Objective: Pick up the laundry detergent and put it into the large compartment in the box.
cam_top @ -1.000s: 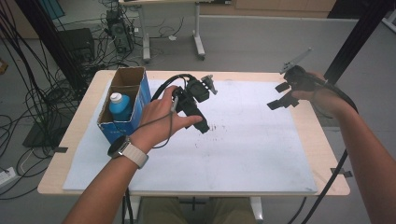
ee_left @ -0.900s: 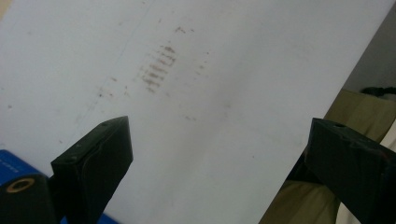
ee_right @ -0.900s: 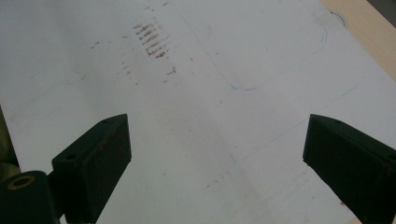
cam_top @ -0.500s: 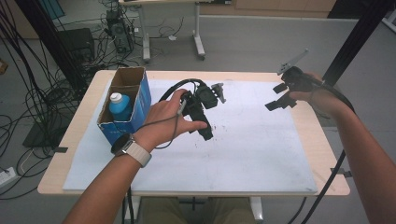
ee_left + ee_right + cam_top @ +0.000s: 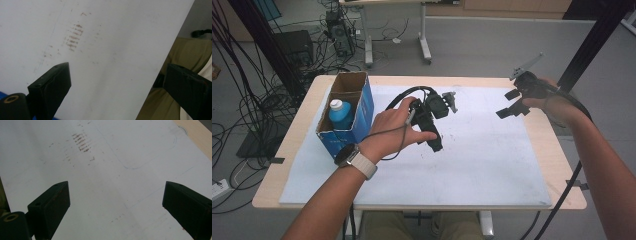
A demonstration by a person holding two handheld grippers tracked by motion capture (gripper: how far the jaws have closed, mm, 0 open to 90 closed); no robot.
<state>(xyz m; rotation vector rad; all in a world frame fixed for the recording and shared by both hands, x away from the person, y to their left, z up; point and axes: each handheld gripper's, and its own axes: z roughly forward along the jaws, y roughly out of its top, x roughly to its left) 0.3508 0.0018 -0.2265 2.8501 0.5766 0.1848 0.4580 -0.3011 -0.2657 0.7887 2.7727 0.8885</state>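
My left gripper (image 5: pixel 432 140) hangs over the middle of the white mat (image 5: pixel 482 150), held in the person's left hand, with its jaws pointing down towards the near side. In the left gripper view, the left gripper (image 5: pixel 117 72) is open with nothing between the jaws, above the mat's near edge. My right gripper (image 5: pixel 509 103) hovers over the mat's far right part. It also stands open and empty in the right gripper view, where the right gripper (image 5: pixel 116 187) looks down on bare mat with faint brown smudges (image 5: pixel 81 141).
A blue cardboard box (image 5: pixel 354 117) stands at the table's far left with a white-capped blue bottle (image 5: pixel 340 112) upright inside. Cables trail from both grippers. The wooden table edge (image 5: pixel 557 150) borders the mat on the right. The person's khaki trousers (image 5: pixel 185 55) show past the near edge.
The left hand has carried its gripper a little to the right, away from the box. The right gripper has shifted slightly left and towards me. Both remain open.
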